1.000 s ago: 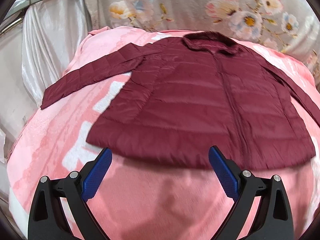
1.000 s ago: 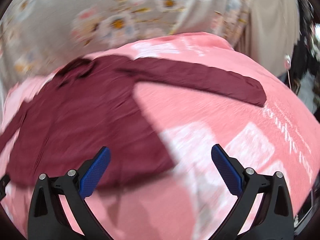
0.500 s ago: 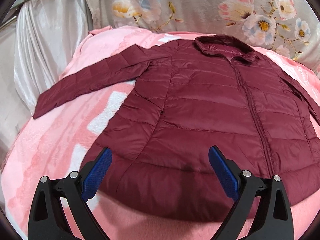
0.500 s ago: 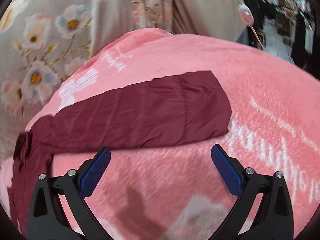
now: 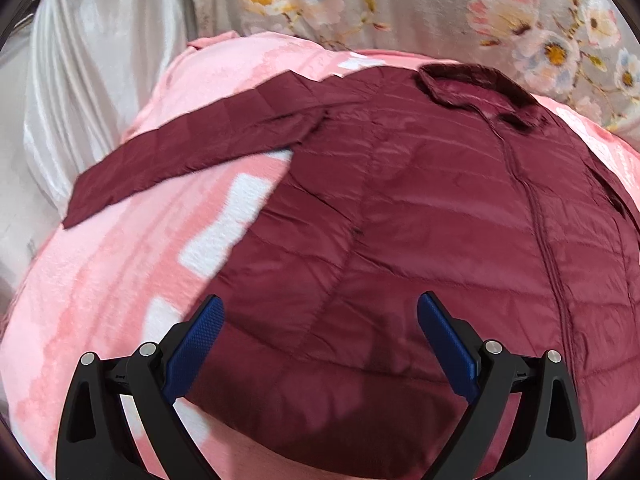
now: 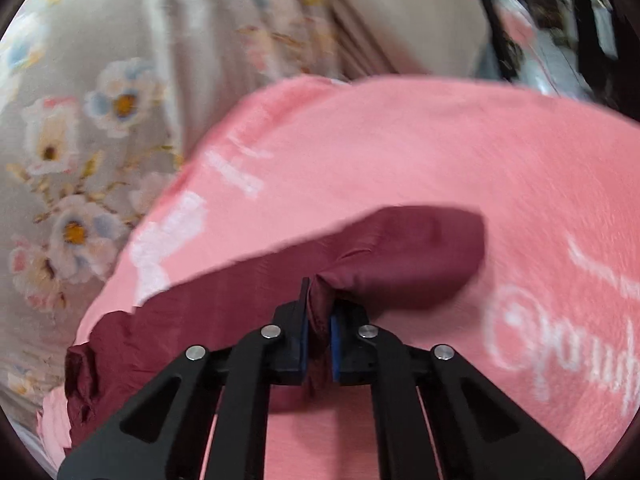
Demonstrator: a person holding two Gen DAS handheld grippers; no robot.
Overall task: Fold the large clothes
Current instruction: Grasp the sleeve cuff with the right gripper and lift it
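Observation:
A maroon quilted jacket (image 5: pixel 420 216) lies flat, front up, on a pink blanket (image 5: pixel 100 280), collar at the far side. Its left sleeve (image 5: pixel 192 152) stretches out to the left. My left gripper (image 5: pixel 318 320) is open and empty, hovering over the jacket's lower left front near the hem. In the right wrist view my right gripper (image 6: pixel 318 320) is shut on the jacket's right sleeve (image 6: pixel 404 256) close to the cuff, with the fabric bunched between the blue pads.
A floral curtain (image 5: pixel 400 4) hangs behind the bed, also in the right wrist view (image 6: pixel 100 100). White satin drapery (image 5: pixel 80 80) hangs at the left. The pink blanket with white lettering (image 6: pixel 520 160) extends right of the sleeve; a dark cluttered area (image 6: pixel 560 32) lies beyond.
My right gripper came down on the right sleeve's cuff end and closed on it. My left gripper moved forward over the jacket's hem and stays open.

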